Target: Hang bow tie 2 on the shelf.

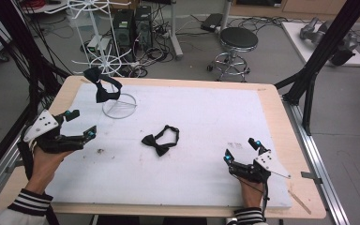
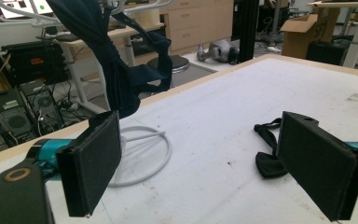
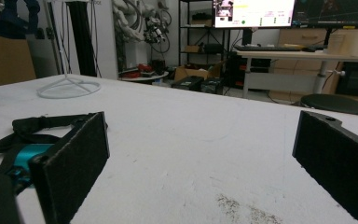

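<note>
Nearest the person, both hands rest at the table's near edge. The left gripper [image 1: 81, 123] sits at the left side of the white mat [image 1: 206, 122], jaws spread wide with nothing between them. The right gripper [image 1: 242, 149] sits at the mat's right side, jaws likewise apart and empty; a small dark smudge [image 3: 247, 209] marks the mat just ahead of it.

Mid-table, a black bow tie [image 1: 160, 142] lies flat on the mat between the two grippers, its strap looped behind it.

Farther back left, a white wire stand [image 1: 120, 106] has its ring base on the mat. A second dark bow tie [image 1: 102, 86] hangs from the stand, apparently draped over an arm.
</note>
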